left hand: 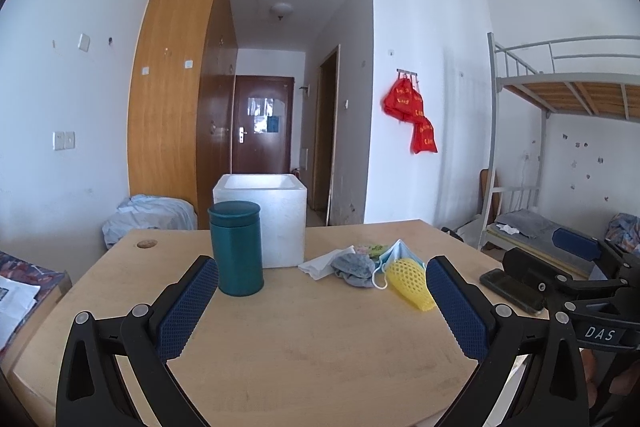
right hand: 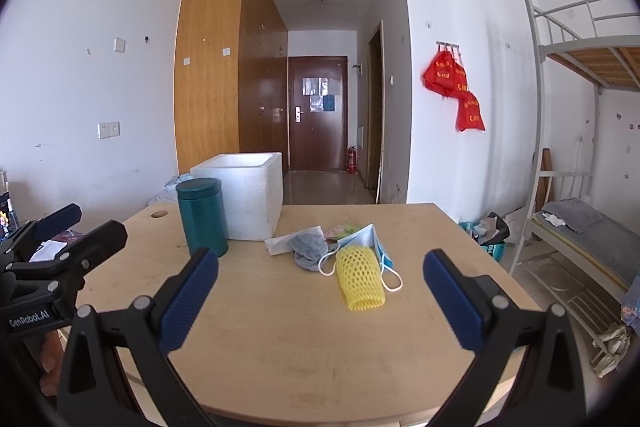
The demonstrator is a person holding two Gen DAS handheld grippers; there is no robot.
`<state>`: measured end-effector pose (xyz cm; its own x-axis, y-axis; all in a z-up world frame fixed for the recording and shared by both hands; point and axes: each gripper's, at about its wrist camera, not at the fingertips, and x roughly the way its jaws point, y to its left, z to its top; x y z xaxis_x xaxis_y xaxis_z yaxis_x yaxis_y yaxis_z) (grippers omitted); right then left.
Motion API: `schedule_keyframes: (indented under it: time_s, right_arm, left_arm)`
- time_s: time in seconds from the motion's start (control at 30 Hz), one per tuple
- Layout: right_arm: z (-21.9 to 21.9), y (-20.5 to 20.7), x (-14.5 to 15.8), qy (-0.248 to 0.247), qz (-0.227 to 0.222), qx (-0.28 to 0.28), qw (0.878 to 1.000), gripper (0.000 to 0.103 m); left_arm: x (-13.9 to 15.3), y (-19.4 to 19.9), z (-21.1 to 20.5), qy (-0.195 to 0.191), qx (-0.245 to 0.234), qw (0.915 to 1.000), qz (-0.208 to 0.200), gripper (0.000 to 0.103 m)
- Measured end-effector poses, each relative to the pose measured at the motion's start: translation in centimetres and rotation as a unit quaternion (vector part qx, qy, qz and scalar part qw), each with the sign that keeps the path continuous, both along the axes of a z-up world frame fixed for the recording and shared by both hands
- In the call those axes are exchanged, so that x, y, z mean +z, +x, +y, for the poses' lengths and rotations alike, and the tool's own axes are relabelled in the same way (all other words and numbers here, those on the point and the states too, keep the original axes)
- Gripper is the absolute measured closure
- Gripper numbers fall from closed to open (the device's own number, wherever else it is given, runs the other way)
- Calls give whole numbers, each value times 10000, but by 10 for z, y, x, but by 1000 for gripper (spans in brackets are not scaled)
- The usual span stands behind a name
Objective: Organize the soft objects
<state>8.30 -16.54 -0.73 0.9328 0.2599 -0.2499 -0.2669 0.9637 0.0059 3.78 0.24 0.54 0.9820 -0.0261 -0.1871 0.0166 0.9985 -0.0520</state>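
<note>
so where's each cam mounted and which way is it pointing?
Left wrist: on the left claw, looking forward across the table toward the teal canister, foam box and hallway; both open fingers show, right claw at the right edge.
Right wrist: on the right claw, same heading, aimed at the yellow foam net; own open fingers, left claw and part of a hand at left.
Shared: table, canister, box, soft pile, door.

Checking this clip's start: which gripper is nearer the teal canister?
Left. The left gripper has a fingertip beside the teal canister; the right gripper sits further right, facing the yellow foam net.
</note>
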Motion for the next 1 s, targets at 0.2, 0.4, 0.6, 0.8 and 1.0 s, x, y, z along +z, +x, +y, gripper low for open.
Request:
schedule_keyframes:
  time_s: [0.2,0.4,0.6,0.8,1.0]
  right_arm:
    - [4,21,1,-55,134,31,9999,0]
    - [4,46,-4,-69,379,17,9993,0]
    - [0,73,-14,-96,695,-46,9975,0]
    - [-3,101,-24,-120,992,-109,9949,0]
    - [-7,129,-33,-139,1288,-154,9914,0]
  left_arm:
    - [2,21,4,-33,-13,9999,108,0]
    - [-1,46,4,-21,-59,9996,281,0]
    - [-7,77,3,-1,-149,9984,540,0]
    - [-13,110,0,17,-245,9962,832,0]
    - [-19,142,-6,71,-341,9933,1099,0]
